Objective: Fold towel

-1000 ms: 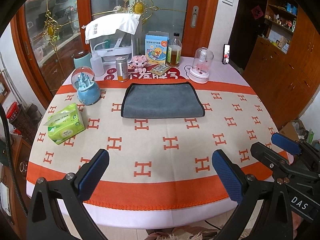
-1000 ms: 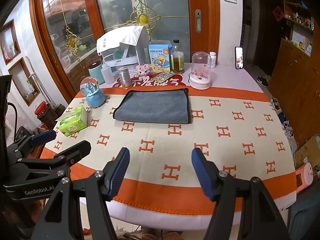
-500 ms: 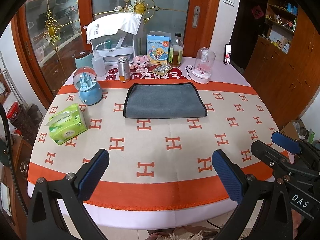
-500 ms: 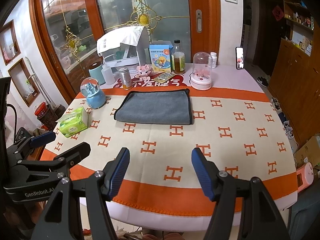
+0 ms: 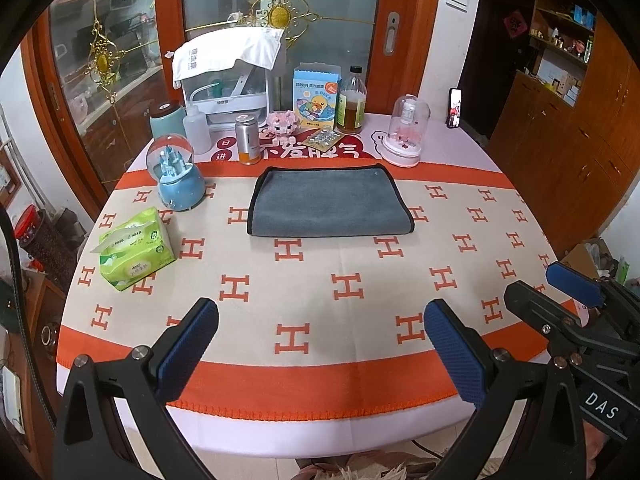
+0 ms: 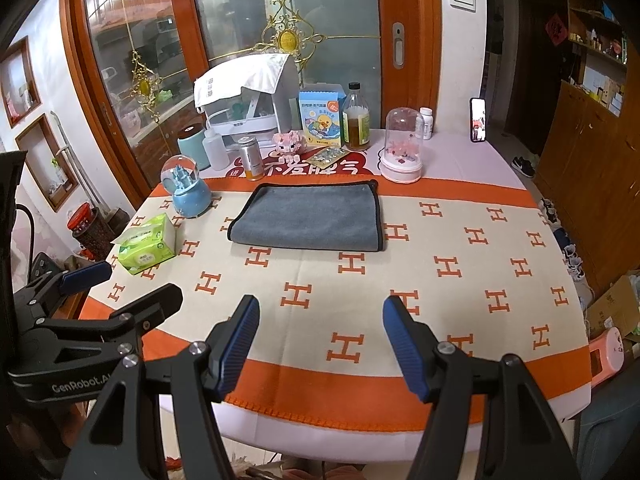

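Note:
A grey towel [image 5: 329,202] with black trim lies folded flat on the far half of the round table; it also shows in the right wrist view [image 6: 310,216]. My left gripper [image 5: 320,344] is open and empty, held over the table's near edge, well short of the towel. My right gripper [image 6: 320,344] is open and empty too, over the near edge. Each gripper shows in the other's view: the right one at the lower right [image 5: 560,292], the left one at the lower left [image 6: 116,288].
A green tissue pack [image 5: 134,248] and a blue snow globe [image 5: 176,174] sit left of the towel. Bottles, a can [image 5: 247,140], a box, a glass dome [image 5: 404,136] and a white appliance [image 5: 228,80] line the far edge. The orange-patterned tablecloth [image 5: 340,292] covers the table.
Both grippers have pulled back slightly from the table; the towel looks a little farther and the view has shifted a bit. The towel has not moved.

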The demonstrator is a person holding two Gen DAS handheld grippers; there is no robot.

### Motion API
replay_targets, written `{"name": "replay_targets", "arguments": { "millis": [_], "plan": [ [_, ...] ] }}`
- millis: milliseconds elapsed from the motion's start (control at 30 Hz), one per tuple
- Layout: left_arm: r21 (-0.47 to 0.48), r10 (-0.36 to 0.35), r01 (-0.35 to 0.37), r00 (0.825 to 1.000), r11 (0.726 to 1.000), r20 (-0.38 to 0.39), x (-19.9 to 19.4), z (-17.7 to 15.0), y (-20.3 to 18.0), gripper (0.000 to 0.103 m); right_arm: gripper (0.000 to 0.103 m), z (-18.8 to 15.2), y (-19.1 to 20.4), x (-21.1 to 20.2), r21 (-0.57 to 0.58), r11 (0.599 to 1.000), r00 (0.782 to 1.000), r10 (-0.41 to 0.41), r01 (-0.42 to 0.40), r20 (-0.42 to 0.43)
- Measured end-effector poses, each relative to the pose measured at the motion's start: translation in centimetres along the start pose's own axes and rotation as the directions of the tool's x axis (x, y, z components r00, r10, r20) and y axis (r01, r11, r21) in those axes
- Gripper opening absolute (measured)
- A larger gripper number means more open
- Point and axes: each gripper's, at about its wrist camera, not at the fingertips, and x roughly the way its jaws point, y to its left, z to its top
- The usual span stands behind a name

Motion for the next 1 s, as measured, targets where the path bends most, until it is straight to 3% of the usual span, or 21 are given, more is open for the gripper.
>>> {"name": "replay_targets", "arguments": {
  "millis": [1000],
  "plan": [
    [-0.005, -0.005, 0.005, 1.000, 1.000, -0.012, -0.05, 0.12, 0.04, 0.102, 0.065, 0.45, -0.25, 0.05, 0.011, 1.000, 1.000, 0.008, -0.008, -0.010]
  ]
}}
